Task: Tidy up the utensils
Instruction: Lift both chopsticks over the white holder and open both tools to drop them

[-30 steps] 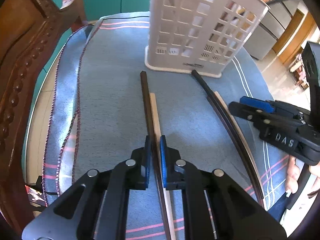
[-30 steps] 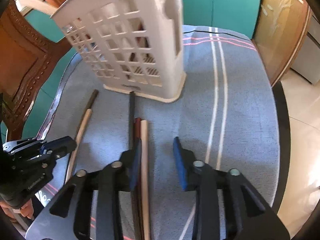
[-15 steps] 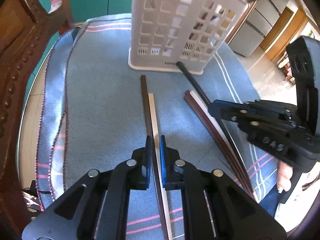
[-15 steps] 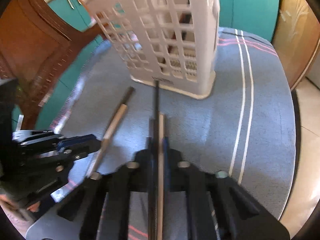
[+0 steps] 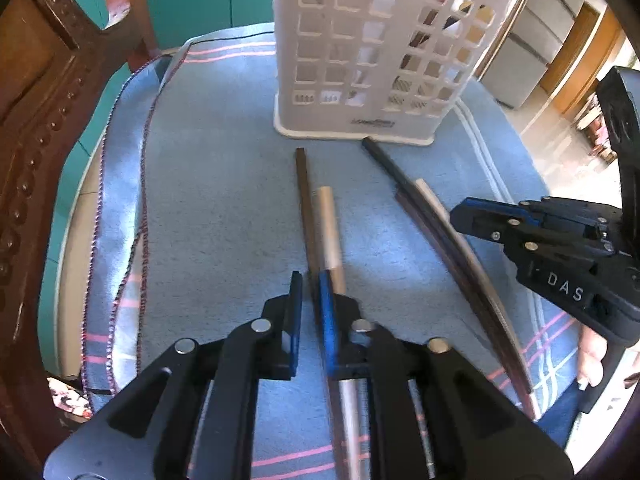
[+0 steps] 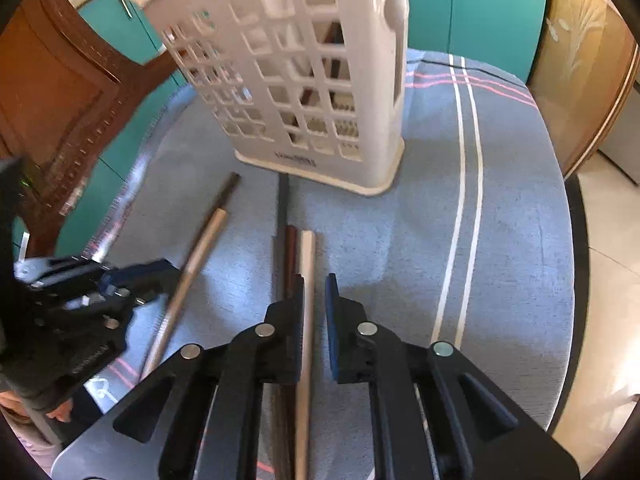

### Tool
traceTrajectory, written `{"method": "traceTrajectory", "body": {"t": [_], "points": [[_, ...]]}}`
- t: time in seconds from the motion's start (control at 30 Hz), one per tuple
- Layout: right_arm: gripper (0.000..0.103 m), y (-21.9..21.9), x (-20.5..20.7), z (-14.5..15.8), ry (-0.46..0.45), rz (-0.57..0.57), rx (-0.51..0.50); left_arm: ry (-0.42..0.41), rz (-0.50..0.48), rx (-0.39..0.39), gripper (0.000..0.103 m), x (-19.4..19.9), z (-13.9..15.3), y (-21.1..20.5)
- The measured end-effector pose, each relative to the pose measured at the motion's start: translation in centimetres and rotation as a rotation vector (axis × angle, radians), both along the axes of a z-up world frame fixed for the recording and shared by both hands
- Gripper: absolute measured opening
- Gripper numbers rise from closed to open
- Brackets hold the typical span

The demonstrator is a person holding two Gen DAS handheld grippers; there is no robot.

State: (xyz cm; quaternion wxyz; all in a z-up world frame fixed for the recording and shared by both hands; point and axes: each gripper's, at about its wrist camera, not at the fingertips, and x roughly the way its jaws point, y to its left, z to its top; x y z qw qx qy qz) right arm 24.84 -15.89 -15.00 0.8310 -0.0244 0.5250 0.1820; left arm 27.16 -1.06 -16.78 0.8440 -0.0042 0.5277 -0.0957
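A round table under a napped blue-grey cloth (image 5: 224, 184) with pink and white stripes fills both views; a carved wooden chair (image 5: 36, 128) crowds its left edge, while the right side lies bare. At the back stands a white plastic lattice caddy (image 5: 360, 60), tall and boxy.

Before it lie slim chopsticks in two bundles, well apart. The left gripper (image 5: 311, 280) straddles a square dark chopstick (image 5: 303, 184); a round pale chopstick (image 5: 328, 220) runs under its right finger. Its jaws are opening, though pad contact is hard to judge.

The right gripper (image 6: 314, 280) is opening too, with a light wooden chopstick (image 6: 307, 264) between the jaws against the left pad and a black chopstick (image 6: 283, 208) just outside.
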Motion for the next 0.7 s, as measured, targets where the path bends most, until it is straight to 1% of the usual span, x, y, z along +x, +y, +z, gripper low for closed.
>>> {"method": "traceTrajectory", "body": {"t": [0.03,0.07,0.1,0.13,0.2,0.27,0.3,0.43,0.53,0.6,0.63,0.7], "points": [[0.012,0.1,0.2,-0.4,-0.001,0.001,0.001,0.002,0.001,0.002,0.014,0.0,-0.1,0.0],[0.013,0.3,0.2,-0.5,0.000,0.007,0.007,0.010,0.007,0.022,0.014,0.0,-0.2,-0.3],[0.014,0.6,0.1,-0.7,0.004,0.016,-0.001,0.000,0.007,0.033,0.014,0.0,-0.2,-0.4],[0.014,0.9,-0.2,-1.1,0.004,0.020,-0.020,-0.002,0.005,0.040,0.014,-0.1,-0.2,-0.3],[0.014,1.4,-0.5,-1.3,-0.030,0.030,-0.064,-0.004,0.004,0.047,0.014,-0.2,-0.2,-0.2],[0.012,1.6,-0.5,-1.4,-0.029,0.020,-0.068,-0.004,0.013,0.052,0.014,-0.2,-0.2,0.2],[0.008,1.7,-0.4,-1.4,-0.023,0.016,-0.063,-0.004,0.020,0.056,0.012,-0.2,-0.2,0.3],[0.007,0.0,-0.1,-1.1,-0.007,-0.015,-0.064,0.008,0.030,0.043,0.011,0.0,0.1,1.3],[0.008,-1.1,0.2,-0.9,-0.010,-0.046,-0.074,0.007,0.035,0.037,0.012,0.1,0.2,1.4],[0.013,-1.5,0.4,-1.0,-0.010,-0.062,-0.082,0.009,0.048,0.052,0.020,0.6,0.0,1.3],[0.015,-1.2,0.4,-1.0,-0.016,-0.061,-0.087,0.005,0.053,0.059,0.020,1.0,0.0,1.3],[0.025,-0.8,0.5,-1.1,-0.024,-0.054,-0.097,-0.006,0.069,0.093,0.020,2.2,0.0,0.9]]}}
